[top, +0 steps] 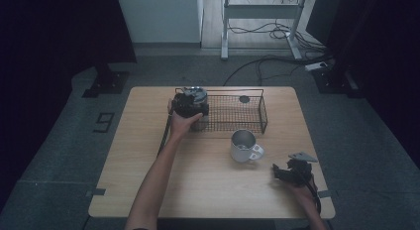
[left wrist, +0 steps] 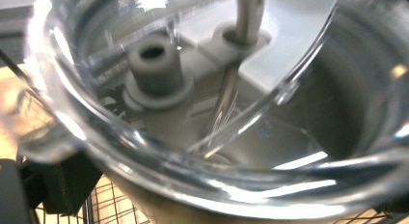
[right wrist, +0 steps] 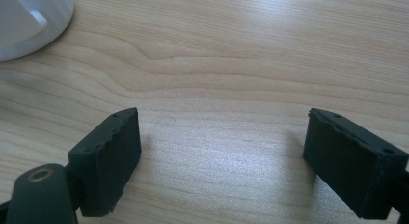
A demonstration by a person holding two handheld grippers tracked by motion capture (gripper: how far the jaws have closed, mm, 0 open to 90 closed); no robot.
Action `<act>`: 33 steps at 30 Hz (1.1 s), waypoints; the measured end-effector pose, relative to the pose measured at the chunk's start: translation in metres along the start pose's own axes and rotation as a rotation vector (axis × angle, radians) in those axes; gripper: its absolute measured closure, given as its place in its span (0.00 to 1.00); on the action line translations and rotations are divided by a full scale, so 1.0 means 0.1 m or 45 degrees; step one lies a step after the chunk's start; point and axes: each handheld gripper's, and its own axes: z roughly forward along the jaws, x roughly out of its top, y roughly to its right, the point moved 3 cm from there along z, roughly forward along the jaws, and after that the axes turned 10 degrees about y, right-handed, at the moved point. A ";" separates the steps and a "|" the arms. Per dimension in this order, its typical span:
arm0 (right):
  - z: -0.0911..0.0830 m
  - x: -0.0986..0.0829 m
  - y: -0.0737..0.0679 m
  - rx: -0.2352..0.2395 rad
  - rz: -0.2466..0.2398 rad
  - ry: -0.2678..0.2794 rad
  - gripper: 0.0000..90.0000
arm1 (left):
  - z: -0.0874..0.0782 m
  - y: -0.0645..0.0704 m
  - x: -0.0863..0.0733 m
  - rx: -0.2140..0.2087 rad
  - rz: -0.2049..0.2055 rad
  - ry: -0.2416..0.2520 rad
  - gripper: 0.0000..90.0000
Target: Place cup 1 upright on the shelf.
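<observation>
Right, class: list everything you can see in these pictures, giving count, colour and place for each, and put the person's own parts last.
Table: one, light wood, centre of the high view.
Wire basket: one, dark, far side of the table.
Lidded cup: one, metallic with a clear lid, at the basket's left end.
Small round thing: one, dark, inside the basket; too small to identify.
Mug: one, white, in front of the basket.
Left gripper: one, black, at the lidded cup; grip unclear.
Right gripper: one, black, near right corner, jaws open.
</observation>
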 end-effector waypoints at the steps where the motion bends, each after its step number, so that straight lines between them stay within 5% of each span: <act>1: 0.00 0.00 0.00 0.000 0.000 0.000 0.14 | -0.03 0.00 0.02 -0.001 0.000 0.014 0.01; 17: 0.00 0.00 0.00 0.000 -0.001 0.000 0.14 | -0.47 -0.03 0.13 -0.045 0.012 0.084 0.02; 20: 0.00 0.00 0.00 0.000 -0.001 0.000 0.14 | -0.58 -0.03 0.11 -0.046 -0.020 0.088 0.03; 33: 0.01 0.00 0.00 -0.004 -0.005 0.001 0.14 | -1.08 -0.04 -0.11 -0.119 0.012 0.114 0.06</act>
